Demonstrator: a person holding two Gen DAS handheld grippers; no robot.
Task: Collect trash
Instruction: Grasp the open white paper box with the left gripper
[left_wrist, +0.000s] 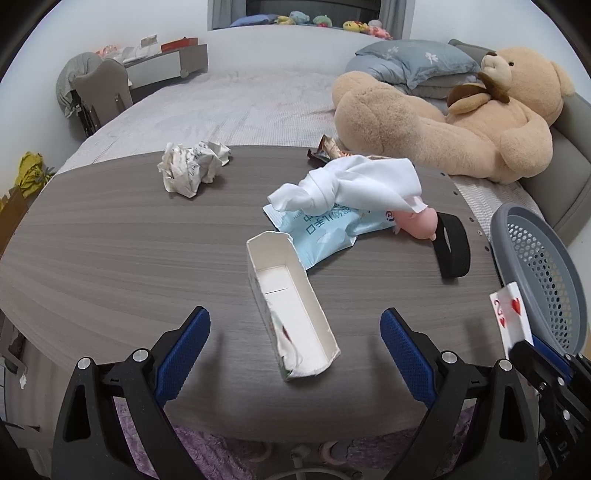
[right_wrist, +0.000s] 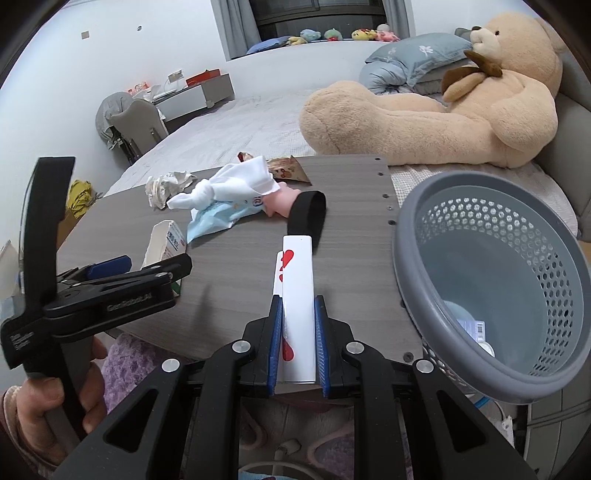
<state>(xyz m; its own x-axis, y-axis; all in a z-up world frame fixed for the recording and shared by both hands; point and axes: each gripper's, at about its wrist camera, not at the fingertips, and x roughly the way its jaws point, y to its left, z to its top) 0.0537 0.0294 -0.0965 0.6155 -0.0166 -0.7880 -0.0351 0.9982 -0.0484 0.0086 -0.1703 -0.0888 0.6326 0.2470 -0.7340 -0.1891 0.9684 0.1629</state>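
Observation:
My left gripper (left_wrist: 295, 325) is open, its blue pads either side of a torn white carton (left_wrist: 291, 306) lying on the grey wood table (left_wrist: 110, 258). The carton also shows in the right wrist view (right_wrist: 166, 245). My right gripper (right_wrist: 298, 306) is shut on a folded playing card with red hearts (right_wrist: 295, 280), held above the table's near edge, left of a grey perforated basket (right_wrist: 491, 280). The card (left_wrist: 511, 317) and basket (left_wrist: 539, 266) show at the right of the left wrist view. A crumpled paper ball (left_wrist: 192, 166), a light blue wrapper (left_wrist: 325, 229) and a brown snack wrapper (left_wrist: 328, 149) lie on the table.
A white cloth (left_wrist: 362, 184), a pink toy (left_wrist: 417, 221) and a black strap loop (left_wrist: 452, 247) lie by the blue wrapper. The basket holds some items at its bottom (right_wrist: 472, 325). A big teddy bear (left_wrist: 461, 110) lies on the bed behind the table.

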